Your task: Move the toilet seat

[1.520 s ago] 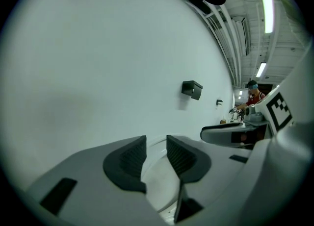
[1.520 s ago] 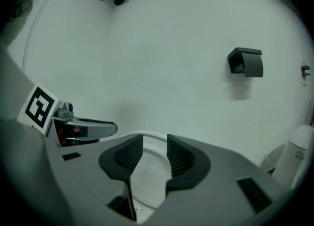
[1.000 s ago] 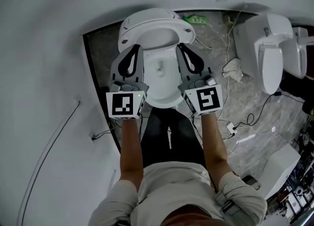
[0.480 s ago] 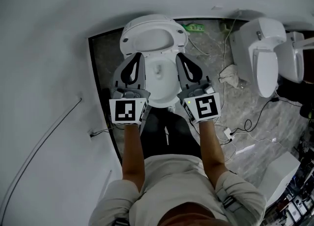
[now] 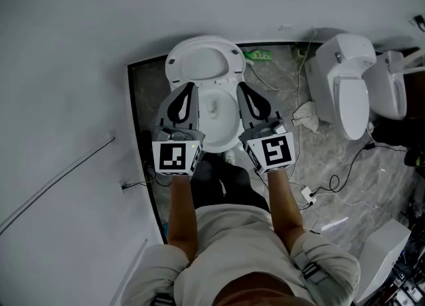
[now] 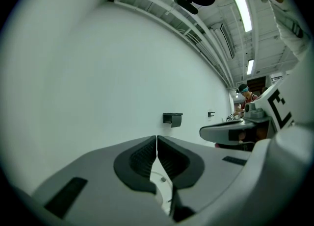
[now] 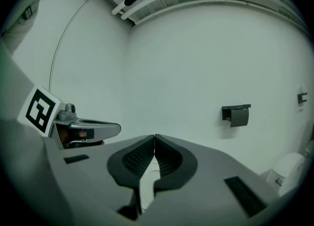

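In the head view a white toilet stands against the white wall. Its seat ring [image 5: 204, 59] is tipped up at the back and the bowl [image 5: 218, 111] lies open below it. My left gripper [image 5: 190, 87] and right gripper [image 5: 240, 87] hover side by side over the bowl's two sides, pointing at the wall. Both are shut with nothing between the pads. In the left gripper view the left gripper [image 6: 156, 138] has its tips touching, with only wall beyond. The right gripper [image 7: 155, 137] looks the same in the right gripper view.
Two more white toilets [image 5: 346, 89] [image 5: 390, 89] stand to the right. A rag [image 5: 305, 113] and cables [image 5: 325, 182] lie on the marble floor. A dark paper holder [image 7: 236, 114] is fixed on the wall. The person's legs are below the bowl.
Both grippers have risen together and stayed shut. The toilet now looks smaller and farther below them, and the seat ring stays up.
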Action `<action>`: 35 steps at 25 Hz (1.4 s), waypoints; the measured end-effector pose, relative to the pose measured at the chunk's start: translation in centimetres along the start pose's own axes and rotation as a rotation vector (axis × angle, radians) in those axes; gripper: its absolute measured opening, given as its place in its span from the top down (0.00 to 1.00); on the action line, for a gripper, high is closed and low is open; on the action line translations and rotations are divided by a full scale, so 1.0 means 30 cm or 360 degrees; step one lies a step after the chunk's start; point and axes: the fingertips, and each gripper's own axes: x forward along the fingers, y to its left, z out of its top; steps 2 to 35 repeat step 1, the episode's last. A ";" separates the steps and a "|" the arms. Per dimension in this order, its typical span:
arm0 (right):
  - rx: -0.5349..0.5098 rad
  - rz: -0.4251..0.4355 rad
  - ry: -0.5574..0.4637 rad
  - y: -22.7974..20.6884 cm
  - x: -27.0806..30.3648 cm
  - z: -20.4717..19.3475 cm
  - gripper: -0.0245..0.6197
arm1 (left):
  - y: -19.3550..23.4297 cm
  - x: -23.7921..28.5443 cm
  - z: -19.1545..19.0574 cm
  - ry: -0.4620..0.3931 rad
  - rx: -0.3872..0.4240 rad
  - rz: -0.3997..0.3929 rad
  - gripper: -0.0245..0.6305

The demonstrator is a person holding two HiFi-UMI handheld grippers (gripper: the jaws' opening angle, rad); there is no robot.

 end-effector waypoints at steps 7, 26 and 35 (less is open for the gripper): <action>0.0000 0.0002 -0.0003 0.010 -0.031 0.015 0.93 | -0.020 -0.023 0.018 -0.0004 0.0007 0.0000 0.92; 0.0000 0.0002 -0.0003 0.010 -0.031 0.015 0.93 | -0.020 -0.023 0.018 -0.0004 0.0007 0.0000 0.92; 0.0000 0.0002 -0.0003 0.010 -0.031 0.015 0.93 | -0.020 -0.023 0.018 -0.0004 0.0007 0.0000 0.92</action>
